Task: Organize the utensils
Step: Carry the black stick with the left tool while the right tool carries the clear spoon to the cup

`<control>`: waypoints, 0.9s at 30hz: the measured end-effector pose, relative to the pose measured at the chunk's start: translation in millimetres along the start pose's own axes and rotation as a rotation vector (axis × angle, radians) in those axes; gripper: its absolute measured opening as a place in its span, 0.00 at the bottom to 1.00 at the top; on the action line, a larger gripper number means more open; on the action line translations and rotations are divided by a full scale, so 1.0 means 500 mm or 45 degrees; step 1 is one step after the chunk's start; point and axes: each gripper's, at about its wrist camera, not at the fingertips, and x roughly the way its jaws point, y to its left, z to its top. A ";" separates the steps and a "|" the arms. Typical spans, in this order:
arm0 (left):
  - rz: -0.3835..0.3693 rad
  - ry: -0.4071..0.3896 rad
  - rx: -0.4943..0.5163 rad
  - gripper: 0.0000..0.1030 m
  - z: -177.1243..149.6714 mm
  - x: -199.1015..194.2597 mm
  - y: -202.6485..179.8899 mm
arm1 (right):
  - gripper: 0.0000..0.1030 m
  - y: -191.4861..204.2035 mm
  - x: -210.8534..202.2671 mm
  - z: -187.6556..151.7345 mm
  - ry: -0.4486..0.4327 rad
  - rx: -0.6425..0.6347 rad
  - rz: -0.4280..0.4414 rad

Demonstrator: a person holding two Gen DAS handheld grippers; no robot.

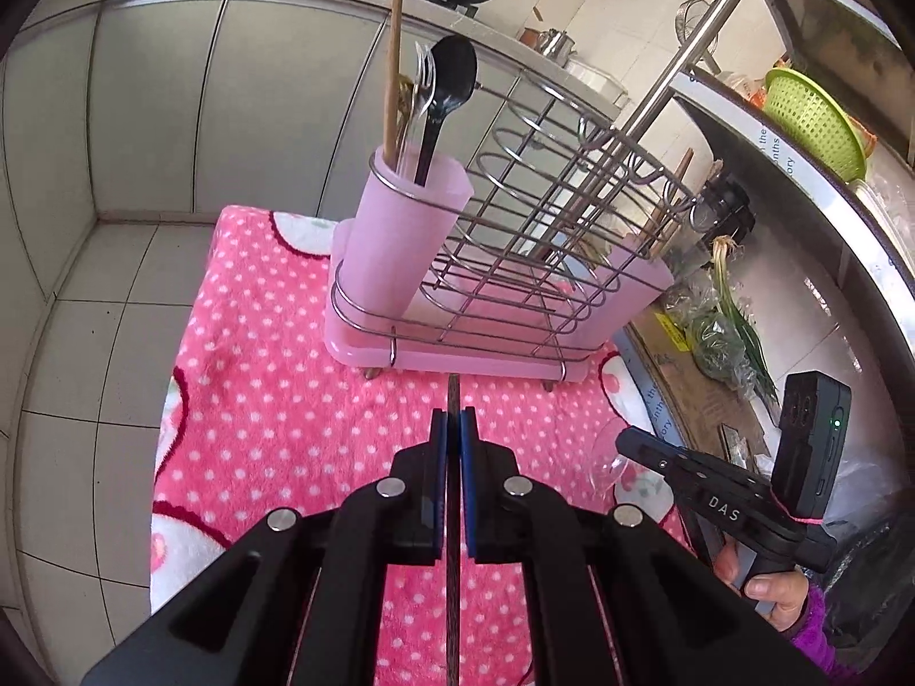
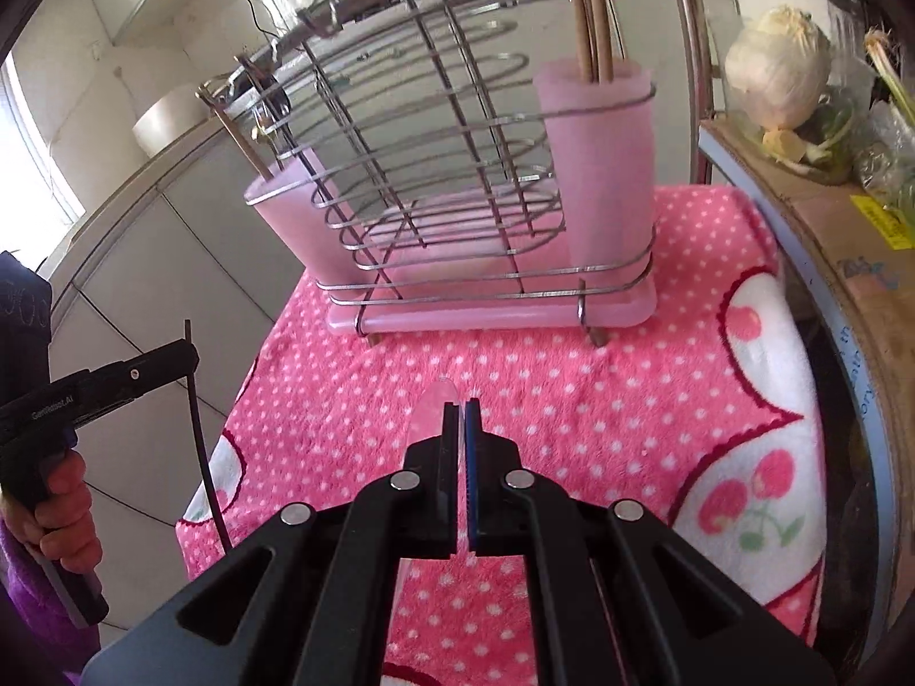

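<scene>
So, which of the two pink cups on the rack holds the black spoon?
The pink cup at the rack's left end in the left wrist view; it holds the black spoon and a clear fork. The other cup holds only wooden sticks.

You are looking at a desk wearing a pink polka-dot blanket (image 1: 274, 400) across the lower frame; a pink wire utensil rack (image 1: 457, 343) is standing directly on it at centre.
</scene>
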 end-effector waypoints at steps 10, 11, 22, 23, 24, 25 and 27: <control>-0.010 -0.203 0.024 0.04 0.056 -0.093 -0.022 | 0.02 0.002 -0.140 0.076 -0.279 -0.053 -0.069; -0.010 -0.227 0.028 0.04 0.065 -0.103 -0.025 | 0.02 -0.002 -0.157 0.089 -0.309 -0.054 -0.079; 0.012 -0.489 0.089 0.04 0.195 -0.182 -0.081 | 0.02 -0.020 -0.293 0.239 -0.651 -0.099 -0.236; 0.019 -0.513 0.091 0.04 0.206 -0.185 -0.084 | 0.02 -0.020 -0.297 0.251 -0.677 -0.106 -0.253; 0.026 -0.537 0.095 0.04 0.218 -0.186 -0.088 | 0.02 -0.019 -0.300 0.261 -0.702 -0.114 -0.270; 0.034 -0.556 0.095 0.04 0.230 -0.187 -0.091 | 0.02 -0.019 -0.302 0.273 -0.725 -0.123 -0.288; 0.039 -0.572 0.094 0.04 0.252 -0.184 -0.096 | 0.02 -0.021 -0.299 0.296 -0.752 -0.131 -0.303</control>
